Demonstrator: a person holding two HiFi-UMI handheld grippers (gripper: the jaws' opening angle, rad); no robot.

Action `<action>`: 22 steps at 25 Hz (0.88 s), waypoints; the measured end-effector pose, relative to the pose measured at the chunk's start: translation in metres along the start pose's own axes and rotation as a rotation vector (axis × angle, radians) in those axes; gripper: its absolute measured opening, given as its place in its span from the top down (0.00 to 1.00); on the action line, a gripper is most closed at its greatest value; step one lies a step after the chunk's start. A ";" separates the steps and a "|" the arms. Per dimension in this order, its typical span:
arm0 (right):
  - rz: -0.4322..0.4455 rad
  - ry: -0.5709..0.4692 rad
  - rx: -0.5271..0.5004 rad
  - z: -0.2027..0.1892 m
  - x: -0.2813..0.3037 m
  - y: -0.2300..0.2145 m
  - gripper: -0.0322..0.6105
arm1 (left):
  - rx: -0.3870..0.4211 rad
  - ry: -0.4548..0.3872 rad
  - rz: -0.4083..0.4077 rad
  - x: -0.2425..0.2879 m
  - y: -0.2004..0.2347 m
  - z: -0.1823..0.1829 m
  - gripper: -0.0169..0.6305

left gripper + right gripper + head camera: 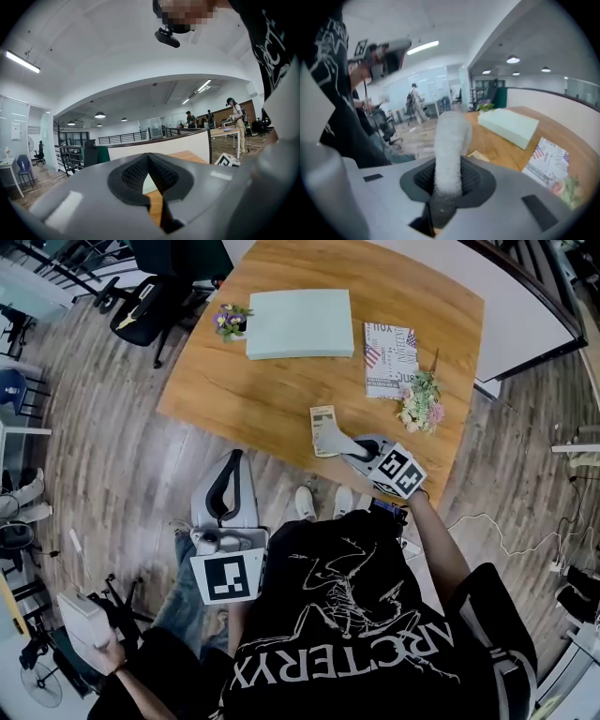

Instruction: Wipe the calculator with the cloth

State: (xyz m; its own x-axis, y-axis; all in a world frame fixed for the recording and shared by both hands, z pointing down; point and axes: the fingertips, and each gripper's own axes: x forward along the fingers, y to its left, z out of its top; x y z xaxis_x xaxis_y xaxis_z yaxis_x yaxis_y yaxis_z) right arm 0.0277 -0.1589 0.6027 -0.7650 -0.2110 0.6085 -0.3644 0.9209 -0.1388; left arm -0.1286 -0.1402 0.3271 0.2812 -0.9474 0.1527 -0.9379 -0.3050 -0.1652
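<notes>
In the head view a small beige calculator [322,421] lies flat near the front edge of the wooden table [244,390]. My right gripper [349,448] is shut on a grey cloth [335,440], and the cloth's free end rests over the calculator's near end. In the right gripper view the cloth [450,136] stands up between the jaws of the right gripper [448,165], with a beige corner of the calculator [478,155] just behind. My left gripper [235,459] hangs over the floor in front of the table. In its own view the left gripper [148,159] is shut on nothing.
A pale green box [300,324] lies at the table's far side, with a small purple flower bunch [231,321] beside it. A printed booklet [390,359] and a flower bunch [420,401] sit to the right. A black office chair [141,306] stands at the table's far left.
</notes>
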 end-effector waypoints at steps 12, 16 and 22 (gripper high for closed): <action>-0.560 -0.667 -0.002 0.171 -0.221 -0.035 0.81 | 0.027 -0.029 -0.067 0.022 -0.014 0.011 0.96; -0.615 -0.725 -0.065 0.197 -0.238 -0.020 0.81 | 0.039 -0.061 -0.076 0.025 -0.014 0.021 0.96; -0.652 -0.718 -0.133 0.210 -0.245 -0.009 0.81 | 0.048 -0.098 -0.074 0.024 -0.012 0.033 0.96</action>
State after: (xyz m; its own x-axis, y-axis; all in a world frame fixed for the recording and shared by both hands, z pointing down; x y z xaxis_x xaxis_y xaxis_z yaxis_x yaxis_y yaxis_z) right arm 0.1069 -0.1839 0.2904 -0.5923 -0.8005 -0.0922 -0.8013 0.5730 0.1721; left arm -0.1041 -0.1631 0.3001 0.3697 -0.9265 0.0701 -0.9039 -0.3761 -0.2036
